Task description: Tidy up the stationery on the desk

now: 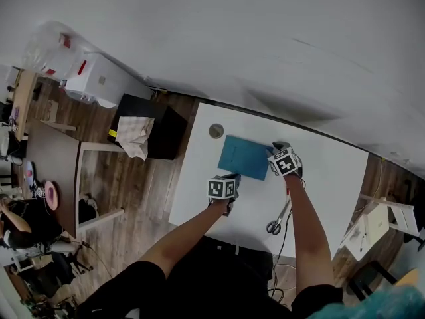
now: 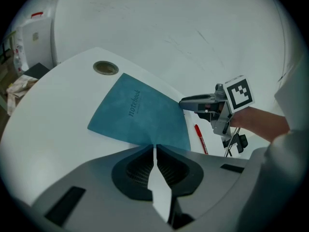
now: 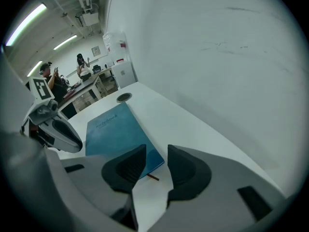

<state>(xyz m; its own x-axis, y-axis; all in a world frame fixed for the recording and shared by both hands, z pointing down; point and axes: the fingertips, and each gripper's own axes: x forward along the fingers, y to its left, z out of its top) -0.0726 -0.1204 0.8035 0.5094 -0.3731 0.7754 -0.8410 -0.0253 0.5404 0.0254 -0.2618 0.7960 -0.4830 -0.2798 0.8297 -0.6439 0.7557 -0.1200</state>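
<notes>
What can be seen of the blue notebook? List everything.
The blue notebook is thin and closed, with a matte teal cover printed "notebook". It lies flat on the white desk, just short of the round cable hole. The left gripper has its jaws nearly together, pinching the near edge. The open right gripper hovers at its right corner. A red pen lies along that side.

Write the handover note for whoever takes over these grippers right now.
Left gripper: shut, seemingly on the near edge of the teal soft-cover notebook.
Right gripper: open, empty, over the notebook's right corner.
Things: the notebook lies flat on the white desk. The slim red pen is beside it, one end seemingly under that corner. The metal scissors lie nearer the person, to the right.
Done: nothing visibly put away.
Left: gather notebook, pen and scissors.
</notes>
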